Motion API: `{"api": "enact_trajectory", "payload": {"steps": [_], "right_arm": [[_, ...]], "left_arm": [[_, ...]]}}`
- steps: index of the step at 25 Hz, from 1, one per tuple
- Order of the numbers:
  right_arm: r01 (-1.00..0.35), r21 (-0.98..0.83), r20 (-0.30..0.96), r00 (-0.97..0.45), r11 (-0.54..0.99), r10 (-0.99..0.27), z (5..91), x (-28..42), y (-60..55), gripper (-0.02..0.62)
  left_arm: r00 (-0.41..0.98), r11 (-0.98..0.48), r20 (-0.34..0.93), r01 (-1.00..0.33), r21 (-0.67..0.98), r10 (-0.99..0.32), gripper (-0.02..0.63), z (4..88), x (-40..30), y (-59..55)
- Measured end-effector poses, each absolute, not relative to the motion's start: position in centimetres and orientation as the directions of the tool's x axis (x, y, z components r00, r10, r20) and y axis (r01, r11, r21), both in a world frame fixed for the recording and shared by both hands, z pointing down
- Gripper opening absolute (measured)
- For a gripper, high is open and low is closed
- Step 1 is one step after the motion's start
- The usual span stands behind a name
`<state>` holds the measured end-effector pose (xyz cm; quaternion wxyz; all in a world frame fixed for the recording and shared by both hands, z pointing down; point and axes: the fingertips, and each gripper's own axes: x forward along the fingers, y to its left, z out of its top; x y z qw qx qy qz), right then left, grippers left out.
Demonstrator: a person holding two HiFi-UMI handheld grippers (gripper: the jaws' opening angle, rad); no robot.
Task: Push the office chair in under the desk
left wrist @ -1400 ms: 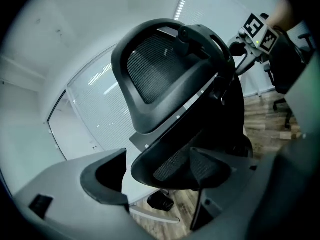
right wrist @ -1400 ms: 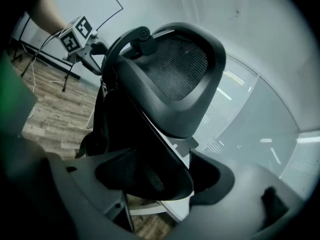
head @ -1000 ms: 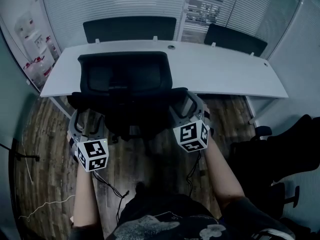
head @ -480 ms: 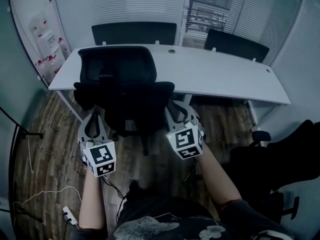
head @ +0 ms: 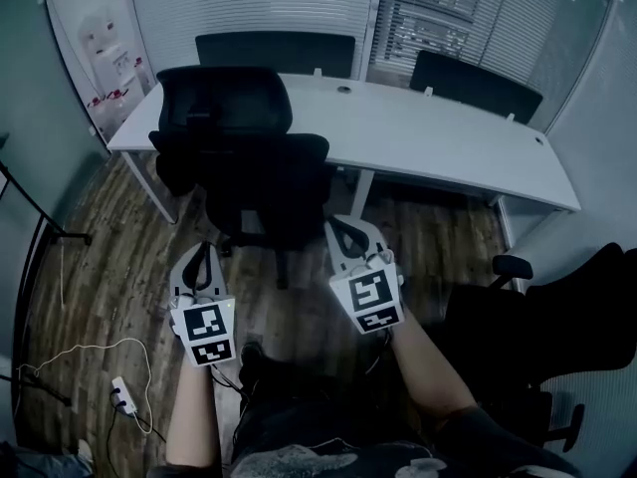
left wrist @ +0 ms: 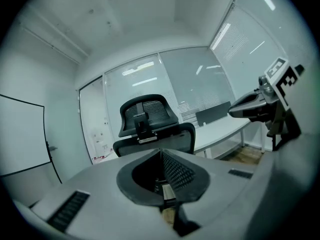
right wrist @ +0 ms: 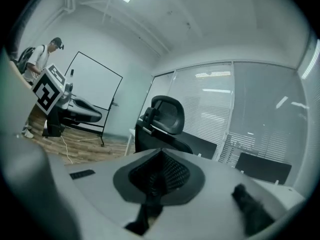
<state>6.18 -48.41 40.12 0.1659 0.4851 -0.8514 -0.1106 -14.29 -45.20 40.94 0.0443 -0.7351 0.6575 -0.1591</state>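
The black mesh office chair with a headrest [head: 242, 157] is standing on the wooden floor [head: 109, 267] at the near edge of the long white worktop [head: 448, 147], towards its left end. Its backrest is rising above that edge. How far the seat is reaching under the worktop cannot be told from the head view.

Both tongs are hanging well apart from the chair, over the floor on the person's side. The left tongs [head: 198, 252] are pointing towards the chair's base and the right tongs [head: 334, 225] towards its right flank. The jaws of both have just been closing. In the left gripper view the left tongs [left wrist: 161, 153] are showing pads pressed together with nothing between them. In the right gripper view the right tongs [right wrist: 159, 156] are likewise squeezed together on nothing. Neither is touching the chair.

The push itself is looking finished or nearly so, with the chair sitting against the worktop and both hands free of it. The step in hand is probably the check. If the chair is still sitting too far out, the next move is calling for both closed tongs to be set against the back of the backrest, one on each side. A level, even push towards the far edge would follow, so that the chair is rolling straight rather than swivelling.
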Motion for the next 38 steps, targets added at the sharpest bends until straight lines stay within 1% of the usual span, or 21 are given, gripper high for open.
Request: {"api": "enact_trajectory", "payload": {"steps": [8, 20, 26, 32, 38], "right_arm": [[-0.782, 0.361, 0.178, -0.477, 0.508, -0.861, 40.5, 7.6, -44.4, 0.021], [-0.741, 0.400, 0.202, -0.502, 0.539, -0.841, 40.3, 2.8, -35.1, 0.021], [-0.762, 0.377, 0.224, -0.477, 0.527, -0.850, 41.5, 2.6, -29.1, 0.021], [-0.762, 0.411, 0.227, -0.446, 0.501, -0.866, 41.6, 2.8, -22.7, 0.021], [-0.769, 0.407, 0.243, -0.430, 0.494, -0.870, 41.6, 3.5, -18.6, 0.021]], "left_arm": [[0.087, -0.128, 0.169, -0.960, -0.248, -0.982, 0.021, 41.1, -12.2, -40.5], [0.097, -0.141, 0.210, -0.968, -0.206, -0.973, 0.021, 41.9, -14.5, -30.2], [0.127, -0.167, 0.208, -0.968, -0.187, -0.970, 0.021, 42.0, -14.6, -24.3], [0.158, -0.193, 0.201, -0.966, -0.169, -0.967, 0.021, 42.6, -14.7, -19.0], [0.171, -0.201, 0.193, -0.967, -0.154, -0.966, 0.021, 42.2, -14.1, -15.7]]}}
